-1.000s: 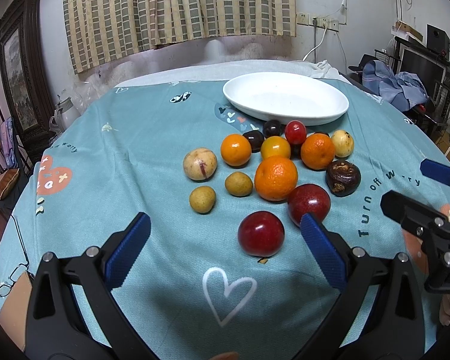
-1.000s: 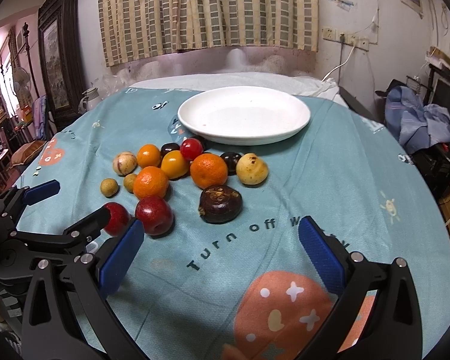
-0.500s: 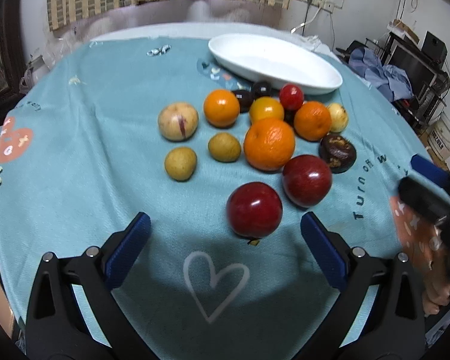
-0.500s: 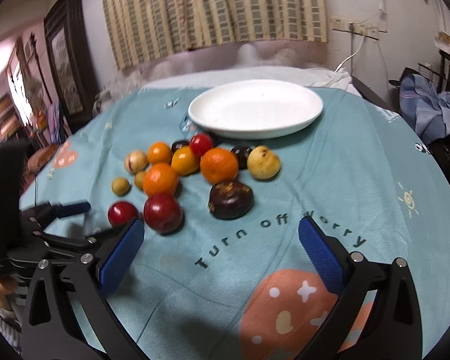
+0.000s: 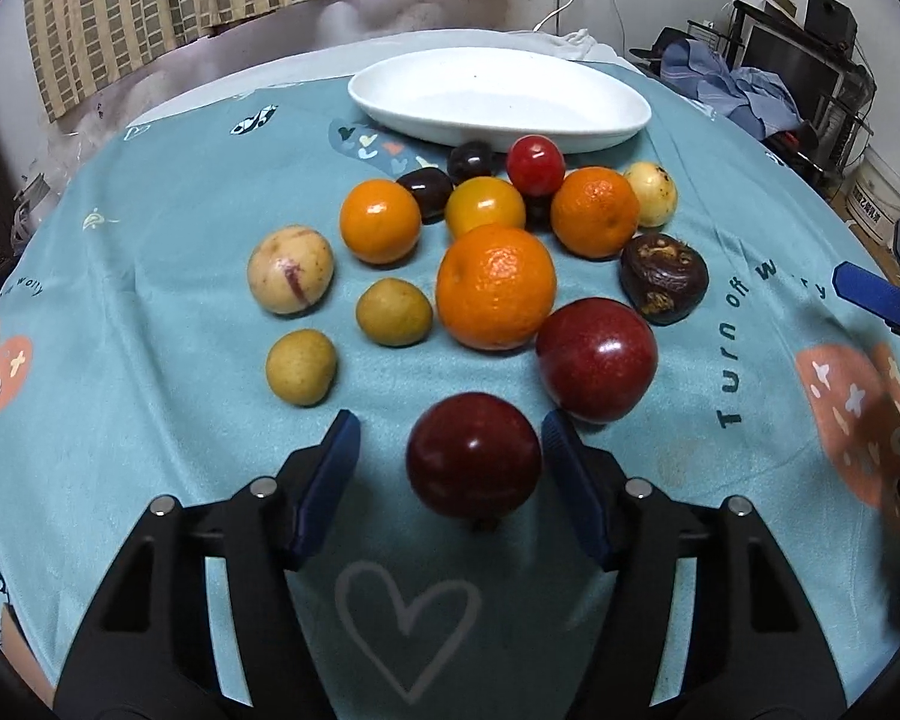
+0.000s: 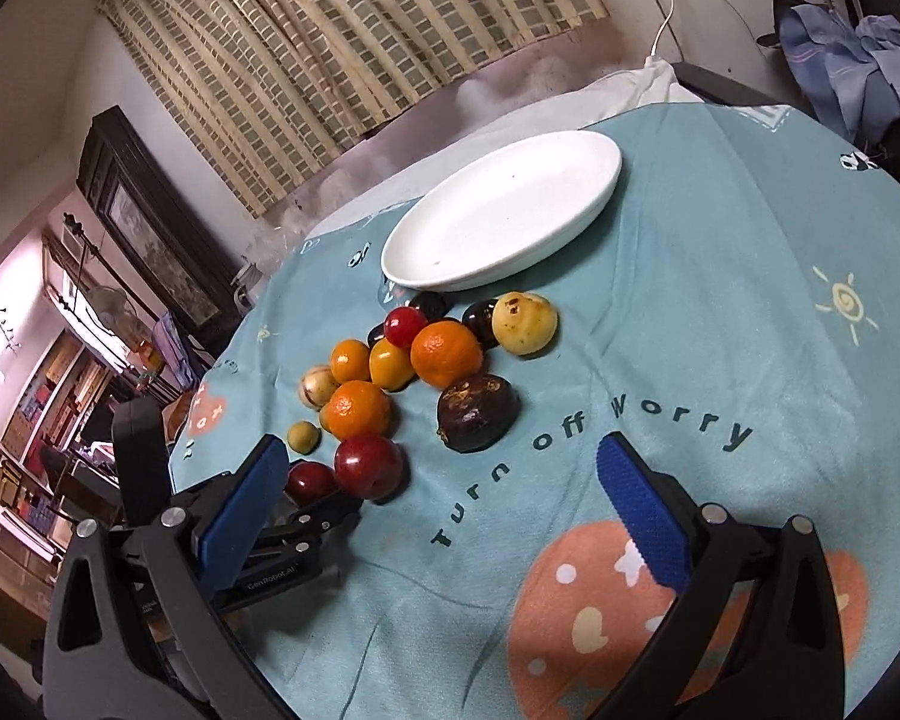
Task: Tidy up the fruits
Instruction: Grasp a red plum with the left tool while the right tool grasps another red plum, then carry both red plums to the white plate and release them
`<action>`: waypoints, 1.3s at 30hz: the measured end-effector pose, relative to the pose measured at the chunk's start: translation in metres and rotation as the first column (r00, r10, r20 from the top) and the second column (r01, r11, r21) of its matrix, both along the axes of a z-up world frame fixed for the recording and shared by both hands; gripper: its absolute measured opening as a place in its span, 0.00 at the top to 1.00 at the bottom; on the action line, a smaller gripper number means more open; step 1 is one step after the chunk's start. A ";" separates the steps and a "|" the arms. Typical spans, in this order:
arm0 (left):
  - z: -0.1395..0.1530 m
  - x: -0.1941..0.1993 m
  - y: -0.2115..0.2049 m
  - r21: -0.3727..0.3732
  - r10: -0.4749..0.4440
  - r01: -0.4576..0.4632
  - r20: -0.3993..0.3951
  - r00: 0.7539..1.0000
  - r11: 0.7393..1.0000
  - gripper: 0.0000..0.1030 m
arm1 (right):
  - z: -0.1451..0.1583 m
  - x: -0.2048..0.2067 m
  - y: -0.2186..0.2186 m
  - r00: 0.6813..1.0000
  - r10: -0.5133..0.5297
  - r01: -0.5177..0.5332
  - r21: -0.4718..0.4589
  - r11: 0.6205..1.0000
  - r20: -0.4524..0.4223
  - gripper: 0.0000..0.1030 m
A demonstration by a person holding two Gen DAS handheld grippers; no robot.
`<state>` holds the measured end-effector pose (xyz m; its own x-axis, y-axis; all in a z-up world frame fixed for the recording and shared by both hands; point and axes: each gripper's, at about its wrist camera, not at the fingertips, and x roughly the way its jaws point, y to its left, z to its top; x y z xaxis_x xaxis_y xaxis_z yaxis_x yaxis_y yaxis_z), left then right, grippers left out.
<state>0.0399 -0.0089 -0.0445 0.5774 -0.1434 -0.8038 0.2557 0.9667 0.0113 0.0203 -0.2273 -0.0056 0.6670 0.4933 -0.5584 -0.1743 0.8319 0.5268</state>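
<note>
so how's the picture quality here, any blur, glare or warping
Left wrist view: fruit sharp, white glare spots on the nearest red apple and the big orange; the right hand-held gripper at the right edge is smeared with motion blur. Right wrist view: sharp but strongly tilted, fisheye bending the plate and tablecloth; the bright room at far left is washed out.
</note>
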 end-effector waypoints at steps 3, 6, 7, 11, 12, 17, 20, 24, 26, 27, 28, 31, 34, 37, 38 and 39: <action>0.001 0.005 0.000 -0.008 -0.009 0.009 0.016 1.000 1.000 0.36 | 0.000 0.000 0.006 1.000 0.004 -0.003 -0.052 0.999 0.017 0.01; 0.001 0.010 0.000 -0.015 -0.010 0.010 0.021 1.000 1.000 0.37 | 0.001 -0.002 0.010 0.999 0.008 -0.003 -0.093 0.996 0.046 0.08; 0.002 0.009 0.000 -0.015 -0.010 0.011 0.023 1.000 1.000 0.42 | 0.001 -0.002 0.012 0.998 0.012 -0.006 -0.109 0.994 0.054 0.14; 0.006 0.005 0.008 -0.075 -0.022 0.023 0.009 1.000 0.997 0.62 | -0.003 -0.001 0.022 0.997 0.053 -0.045 -0.149 0.988 0.054 0.26; 0.007 0.004 0.014 -0.112 -0.021 0.021 -0.006 1.000 0.993 0.62 | -0.005 0.000 0.025 0.997 0.065 -0.057 -0.164 0.985 0.049 0.28; 0.011 -0.002 0.024 -0.138 -0.016 0.016 -0.001 1.000 0.990 0.62 | -0.005 0.006 0.051 0.991 0.135 -0.126 -0.257 0.958 0.017 0.33; 0.017 -0.008 0.032 -0.140 0.000 0.004 0.027 1.000 0.990 0.62 | -0.004 0.012 0.076 0.979 0.201 -0.196 -0.326 0.925 -0.020 0.37; 0.023 -0.009 0.057 -0.175 0.094 -0.085 0.041 0.995 0.981 0.62 | -0.009 0.028 0.100 0.970 0.239 -0.242 -0.355 0.903 -0.055 0.38; 0.023 -0.007 0.063 -0.189 0.117 -0.110 0.031 0.993 0.976 0.62 | -0.017 0.036 0.113 0.959 0.268 -0.282 -0.354 0.892 -0.088 0.44; 0.022 -0.006 0.065 -0.194 0.125 -0.118 0.026 0.992 0.974 0.62 | -0.021 0.037 0.117 0.956 0.276 -0.294 -0.353 0.888 -0.101 0.48; 0.021 -0.005 0.065 -0.196 0.127 -0.120 0.023 0.992 0.973 0.62 | -0.024 0.037 0.120 0.960 0.264 -0.279 -0.377 0.883 -0.092 0.48; 0.020 -0.004 0.064 -0.196 0.121 -0.115 0.016 0.993 0.974 0.62 | -0.035 0.042 0.124 0.964 0.248 -0.263 -0.428 0.865 -0.092 0.52; 0.017 -0.002 0.059 -0.187 0.109 -0.105 0.009 0.994 0.977 0.62 | -0.043 0.045 0.121 0.966 0.242 -0.256 -0.425 0.868 -0.088 0.59; 0.013 -0.001 0.055 -0.181 0.092 -0.091 -0.004 0.996 0.979 0.62 | -0.044 0.046 0.116 0.964 0.249 -0.264 -0.378 0.887 -0.088 0.63; 0.012 0.000 0.054 -0.179 0.085 -0.085 -0.008 0.996 0.980 0.62 | -0.044 0.046 0.112 0.964 0.250 -0.265 -0.361 0.894 -0.089 0.63; 0.011 0.000 0.052 -0.177 0.082 -0.083 -0.010 0.997 0.981 0.62 | -0.043 0.046 0.110 0.965 0.248 -0.263 -0.353 0.898 -0.086 0.63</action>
<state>0.0403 0.0432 -0.0332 0.5913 -0.2354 -0.7713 0.1747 0.9711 -0.1625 0.0668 -0.1170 -0.0489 0.5199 0.4059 -0.7516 -0.3921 0.8951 0.2122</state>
